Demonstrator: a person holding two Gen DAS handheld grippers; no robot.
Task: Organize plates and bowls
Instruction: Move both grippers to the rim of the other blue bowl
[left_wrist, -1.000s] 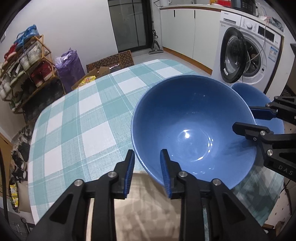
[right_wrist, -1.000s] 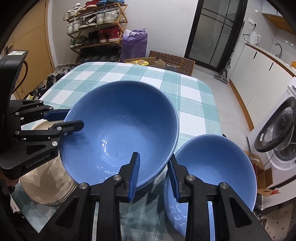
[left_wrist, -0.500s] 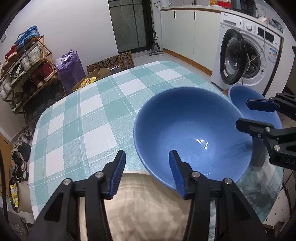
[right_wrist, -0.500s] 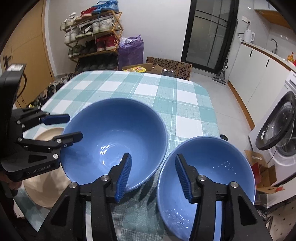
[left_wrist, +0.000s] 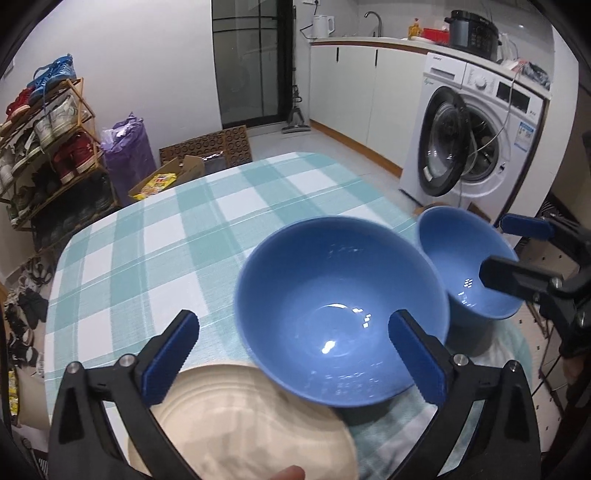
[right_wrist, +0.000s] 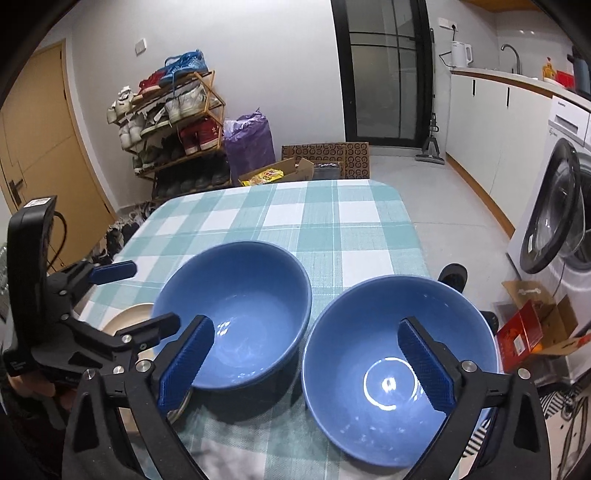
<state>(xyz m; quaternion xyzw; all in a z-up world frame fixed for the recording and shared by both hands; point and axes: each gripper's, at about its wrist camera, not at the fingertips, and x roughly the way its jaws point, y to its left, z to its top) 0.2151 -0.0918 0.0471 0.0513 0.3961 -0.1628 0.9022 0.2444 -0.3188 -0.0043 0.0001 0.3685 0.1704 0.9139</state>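
Note:
A big blue bowl (left_wrist: 343, 314) stands upright on the checked tablecloth, and a second blue bowl (left_wrist: 469, 269) stands close to its right. A beige plate (left_wrist: 240, 417) lies at the near left, its far edge hidden behind the big bowl. My left gripper (left_wrist: 293, 356) hovers over the big bowl's near rim; its jaws are opening wide and its pads touch nothing. My right gripper (right_wrist: 306, 363) hangs over the gap between the left bowl (right_wrist: 236, 314) and the right bowl (right_wrist: 388, 362), jaws opening, pads clear of both rims. The left gripper (right_wrist: 136, 297) shows beside the plate (right_wrist: 129, 317).
The table's right edge (right_wrist: 417, 236) runs just past the right bowl. A washing machine (left_wrist: 472, 140) with its door open stands beyond it, and cardboard boxes (right_wrist: 535, 325) sit on the floor. A shoe rack (right_wrist: 173, 122) and a purple bag (right_wrist: 247, 144) stand past the far edge.
Both grippers let go of the big bowl's rim and spread wide. The bowl came down from its raised, tilted hold onto the table. Both grippers drew back and up.

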